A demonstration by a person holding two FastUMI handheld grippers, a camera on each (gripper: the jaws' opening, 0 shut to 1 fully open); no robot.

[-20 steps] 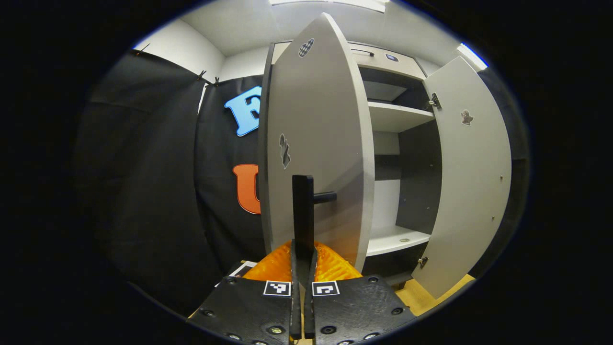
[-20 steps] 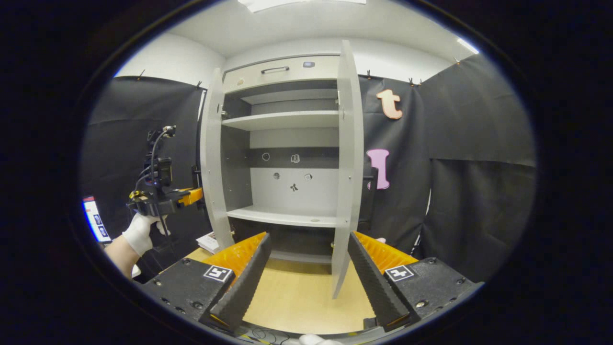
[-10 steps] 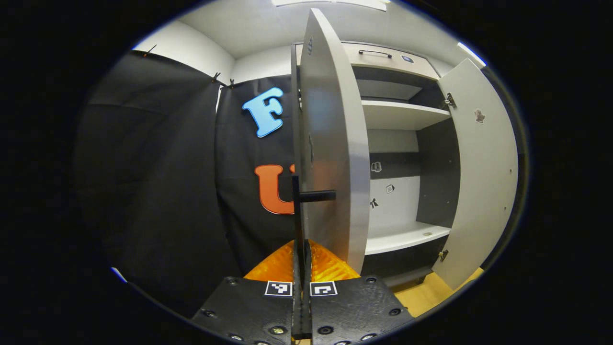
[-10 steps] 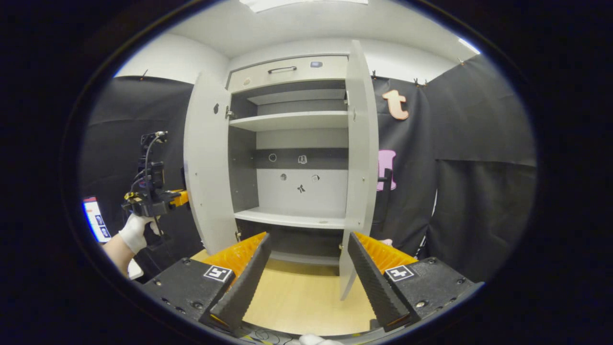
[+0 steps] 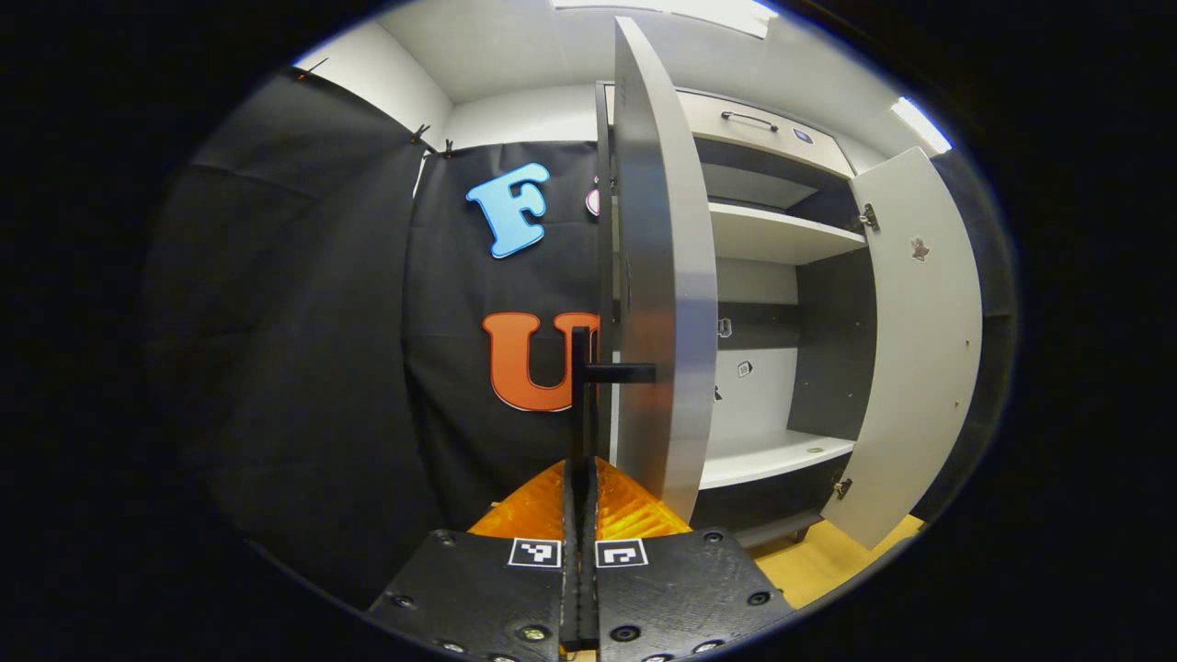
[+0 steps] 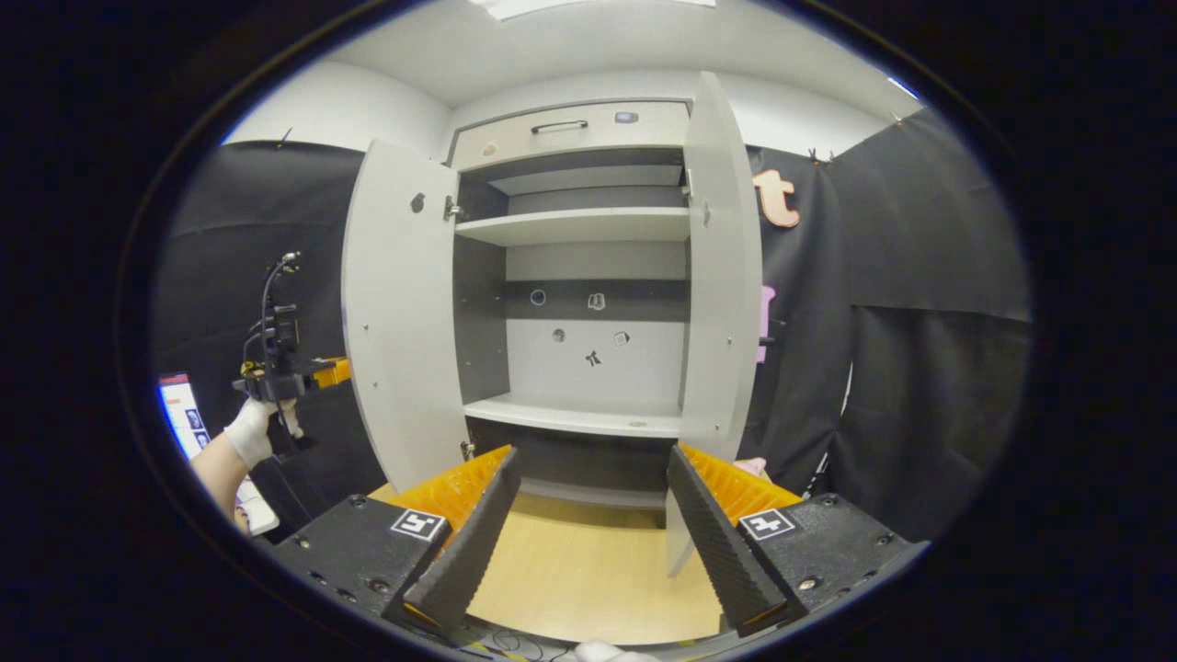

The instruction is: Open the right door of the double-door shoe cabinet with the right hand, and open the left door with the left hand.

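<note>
The grey shoe cabinet stands with both doors swung out. In the left gripper view the left door is edge-on, and my left gripper is shut on its black bar handle. The right door hangs wide open beyond it. In the right gripper view the left door and right door flank the bare shelves. My right gripper is open, holds nothing, and sits well back from the cabinet. Farther left, a gloved hand holds the left gripper behind the left door.
A top drawer with a black handle sits above the shelves. Pale wood floor lies in front of the cabinet. Black cloth walls close in on both sides. A lit screen is at the far left.
The left door has swung farther outward with my left gripper still on its handle, which moved left with the hand. The right gripper stayed open; its view shifted slightly.
</note>
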